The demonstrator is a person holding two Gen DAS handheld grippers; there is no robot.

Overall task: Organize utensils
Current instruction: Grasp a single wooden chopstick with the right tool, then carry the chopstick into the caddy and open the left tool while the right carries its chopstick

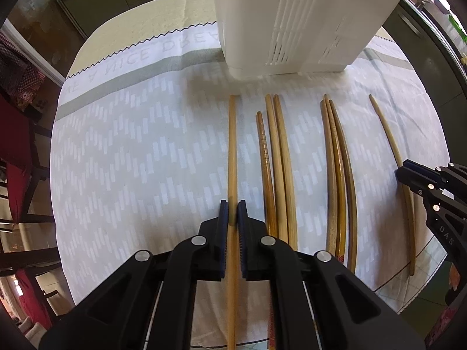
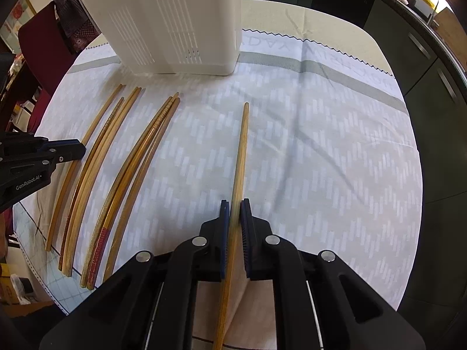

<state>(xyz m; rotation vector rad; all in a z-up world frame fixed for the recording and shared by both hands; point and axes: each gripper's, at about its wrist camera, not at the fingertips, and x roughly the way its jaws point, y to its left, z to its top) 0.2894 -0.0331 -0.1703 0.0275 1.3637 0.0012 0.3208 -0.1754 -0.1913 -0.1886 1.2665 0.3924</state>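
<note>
Several wooden chopsticks lie side by side on a white patterned cloth (image 1: 131,145). My left gripper (image 1: 232,210) is shut on the leftmost light chopstick (image 1: 232,145), which points at a white slotted utensil holder (image 1: 292,20). My right gripper (image 2: 235,208) is shut on the rightmost chopstick (image 2: 241,151), apart from the others. In the left wrist view the right gripper (image 1: 408,175) sits over that far-right chopstick (image 1: 385,134). A group of three (image 1: 277,160) and another of three (image 1: 338,160) lie between. The holder also shows in the right wrist view (image 2: 175,20).
The cloth covers a round table; its edge curves near the front (image 1: 423,285). Red chairs (image 1: 14,145) stand at the left. Dark cabinets (image 2: 423,73) stand behind and to the right. The left gripper (image 2: 43,157) shows at the left of the right wrist view.
</note>
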